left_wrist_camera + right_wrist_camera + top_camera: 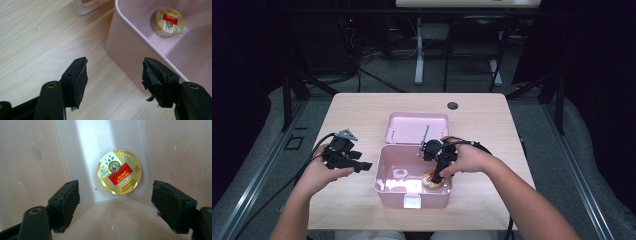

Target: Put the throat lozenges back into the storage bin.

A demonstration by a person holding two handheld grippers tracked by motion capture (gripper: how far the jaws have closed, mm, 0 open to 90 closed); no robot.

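My right gripper has its jaws apart and empty. The round gold-lidded metal tin lies flat at 12 o'clock beyond them, on the floor of the open pink plastic box. My left gripper, jaws also apart, waits beside the box wall above the pale wooden table.

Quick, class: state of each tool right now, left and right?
Left tool: open, holding nothing, beside the pink box.
Right tool: open, holding nothing, above the round gold tin in the box.
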